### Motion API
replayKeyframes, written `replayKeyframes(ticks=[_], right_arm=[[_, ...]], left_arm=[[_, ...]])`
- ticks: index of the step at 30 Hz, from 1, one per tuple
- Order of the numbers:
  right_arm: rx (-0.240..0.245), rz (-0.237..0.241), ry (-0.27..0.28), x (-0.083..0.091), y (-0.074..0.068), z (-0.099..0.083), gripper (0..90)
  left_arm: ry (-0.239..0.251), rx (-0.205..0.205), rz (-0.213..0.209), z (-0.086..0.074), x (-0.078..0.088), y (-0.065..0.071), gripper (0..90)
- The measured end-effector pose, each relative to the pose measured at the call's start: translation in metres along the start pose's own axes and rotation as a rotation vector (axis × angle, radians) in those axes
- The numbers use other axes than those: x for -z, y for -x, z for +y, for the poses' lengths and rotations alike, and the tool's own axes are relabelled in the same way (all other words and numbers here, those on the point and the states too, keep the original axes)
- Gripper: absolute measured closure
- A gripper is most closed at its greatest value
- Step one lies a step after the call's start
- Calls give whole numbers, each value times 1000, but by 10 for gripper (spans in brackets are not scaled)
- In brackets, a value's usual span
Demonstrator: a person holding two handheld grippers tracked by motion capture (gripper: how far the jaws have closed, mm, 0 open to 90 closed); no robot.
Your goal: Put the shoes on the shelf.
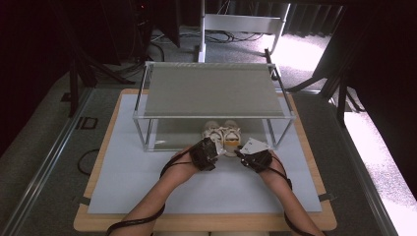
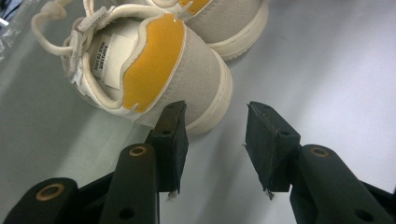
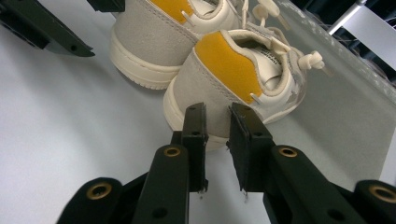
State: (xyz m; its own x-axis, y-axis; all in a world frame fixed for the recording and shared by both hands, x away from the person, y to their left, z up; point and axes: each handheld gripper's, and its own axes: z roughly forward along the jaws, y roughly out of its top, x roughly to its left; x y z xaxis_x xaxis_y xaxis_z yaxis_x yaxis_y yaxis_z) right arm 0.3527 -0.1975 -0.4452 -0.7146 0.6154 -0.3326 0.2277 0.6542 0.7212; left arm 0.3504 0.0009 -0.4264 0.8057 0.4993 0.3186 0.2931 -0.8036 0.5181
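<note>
Pair of small sneakers: grey suede-like heel panels, mustard-yellow collar patches, cream rubber soles, cream laces and trim. White tongue label with dark print on the left shoe; the right shoe matches it in colouring. Left gripper and right gripper: black jaws and pads, brass-coloured rivets. Table mat: pale blue-grey, plain, no pattern. Tabletop edge: light wood. Shelf frame: silver metal, with a flat grey top panel. Floor: dark grey.

Metal-framed shelf on white mat
</note>
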Motion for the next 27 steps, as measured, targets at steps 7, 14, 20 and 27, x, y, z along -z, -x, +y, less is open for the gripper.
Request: replayKeyframes(ticks=[7, 14, 20, 27], right_arm=[[-20, -27, 3, -14, 3, 5, 750], [-62, -42, 3, -27, 13, 7, 753], [-93, -46, -5, -39, 21, 9, 753], [-140, -58, -1, -47, 29, 9, 749]], left_arm=[[-8, -22, 6, 2, -12, -19, 573], [-11, -36, 4, 6, -23, -30, 573], [-33, -33, 10, 12, -32, -35, 568], [-39, -36, 4, 18, -38, -40, 569]])
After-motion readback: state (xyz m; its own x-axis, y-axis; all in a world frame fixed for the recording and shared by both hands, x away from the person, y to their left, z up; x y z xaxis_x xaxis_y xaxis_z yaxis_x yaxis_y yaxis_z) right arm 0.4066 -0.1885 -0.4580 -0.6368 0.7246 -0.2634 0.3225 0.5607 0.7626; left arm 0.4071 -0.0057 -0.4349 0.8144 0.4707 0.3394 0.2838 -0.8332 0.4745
